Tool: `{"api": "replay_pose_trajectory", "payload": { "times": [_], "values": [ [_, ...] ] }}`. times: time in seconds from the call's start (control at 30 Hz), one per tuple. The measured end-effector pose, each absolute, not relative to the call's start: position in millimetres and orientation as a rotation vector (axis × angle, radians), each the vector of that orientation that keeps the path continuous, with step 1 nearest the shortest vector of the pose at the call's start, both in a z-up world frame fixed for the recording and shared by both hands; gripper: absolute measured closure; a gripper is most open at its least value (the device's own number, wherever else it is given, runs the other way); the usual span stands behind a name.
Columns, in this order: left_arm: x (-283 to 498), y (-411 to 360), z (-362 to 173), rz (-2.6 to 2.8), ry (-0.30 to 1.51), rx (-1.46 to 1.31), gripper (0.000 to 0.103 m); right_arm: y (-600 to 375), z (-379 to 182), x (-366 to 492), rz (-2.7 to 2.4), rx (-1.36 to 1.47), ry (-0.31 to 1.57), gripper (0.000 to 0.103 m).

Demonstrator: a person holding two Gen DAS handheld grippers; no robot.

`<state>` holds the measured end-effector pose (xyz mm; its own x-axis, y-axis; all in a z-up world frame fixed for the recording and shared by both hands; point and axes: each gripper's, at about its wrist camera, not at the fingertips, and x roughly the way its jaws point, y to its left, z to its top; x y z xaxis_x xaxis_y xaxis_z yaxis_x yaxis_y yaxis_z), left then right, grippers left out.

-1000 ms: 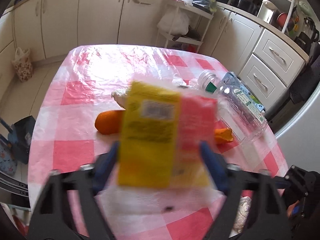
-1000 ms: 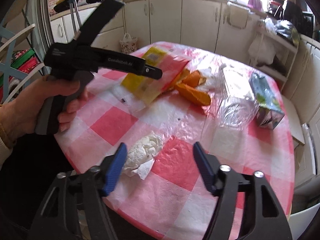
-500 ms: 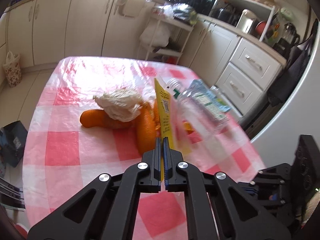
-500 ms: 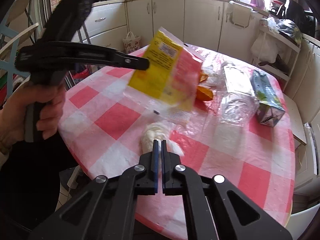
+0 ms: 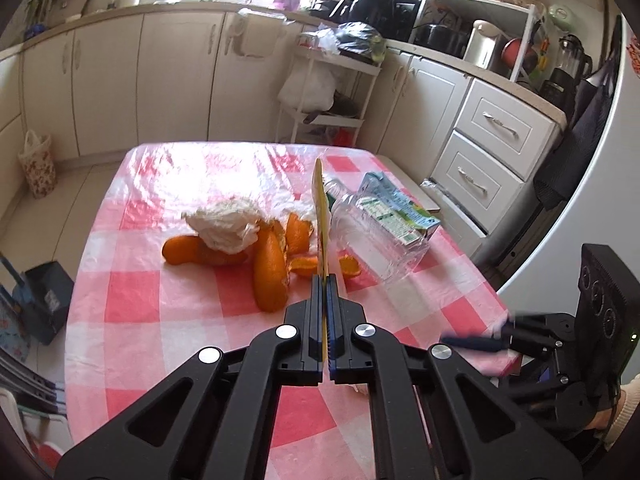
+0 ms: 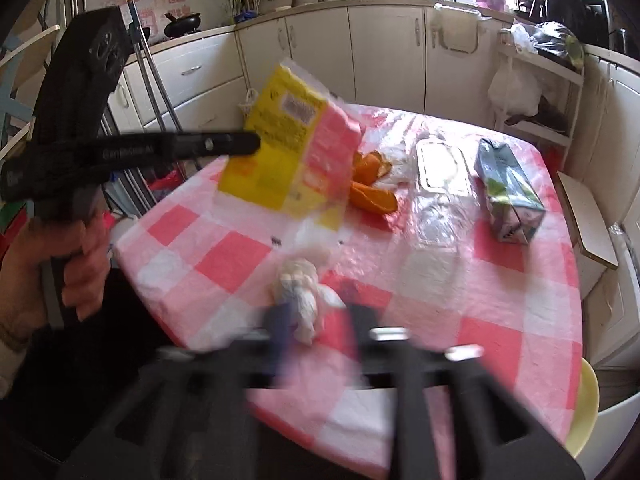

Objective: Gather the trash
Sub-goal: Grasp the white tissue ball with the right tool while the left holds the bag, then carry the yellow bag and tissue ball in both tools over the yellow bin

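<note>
My left gripper [image 5: 325,280] is shut on a yellow and pink plastic wrapper [image 5: 321,216], seen edge-on in its own view and held up over the table in the right wrist view [image 6: 296,152]. My right gripper [image 6: 314,308] is blurred by motion, its jaws a little apart around a crumpled white tissue [image 6: 302,292] at the table's near edge. On the pink checked tablecloth [image 5: 160,292] lie orange peels [image 5: 270,268], another white tissue wad [image 5: 224,226], a clear plastic bottle [image 6: 438,184] and a juice carton [image 6: 508,196].
White kitchen cabinets [image 5: 180,80] and a drawer unit [image 5: 492,148] ring the table. A white shelf rack with bags [image 5: 332,92] stands behind it. A small floral bag [image 5: 38,160] sits on the floor at left.
The left gripper has kept the wrapper and lifted it slightly. The right gripper, shut half a second ago, now shows its jaws apart and is blurred, moving at the tissue.
</note>
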<state>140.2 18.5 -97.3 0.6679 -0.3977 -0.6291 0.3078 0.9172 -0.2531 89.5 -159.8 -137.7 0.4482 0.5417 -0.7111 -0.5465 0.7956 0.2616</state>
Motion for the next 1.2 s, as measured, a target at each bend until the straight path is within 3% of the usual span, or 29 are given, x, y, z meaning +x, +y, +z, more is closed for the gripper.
{"api": "replay_pose_trajectory", "payload": {
  "times": [0.17,0.27,0.3,0.73,1.2],
  "values": [
    [139.3,18.1,-104.0,-0.393,0.760,-0.132,0.100,-132.2,-150.3,101.6,0.679,-0.043,0.937,0.049],
    [137.3,17.5,-102.2,-0.399,0.756,-0.128,0.100,-123.5,-165.9,107.5,0.686,-0.062,1.006,0.080],
    [137.0,17.7,-100.8,-0.402,0.753,-0.132,0.100,-126.3,-165.4,107.0,0.687,-0.046,1.001,0.082],
    [113.3,-25.1,-50.3,-0.512,0.621,-0.125,0.100,-235.0,-123.3,75.0,0.498,-0.014,0.835,0.083],
    [117.6,-175.0,-47.5,-0.729,0.651,-0.012,0.100,-347.8,-101.8,92.1,0.292,-0.138,0.824,0.083]
  ]
}}
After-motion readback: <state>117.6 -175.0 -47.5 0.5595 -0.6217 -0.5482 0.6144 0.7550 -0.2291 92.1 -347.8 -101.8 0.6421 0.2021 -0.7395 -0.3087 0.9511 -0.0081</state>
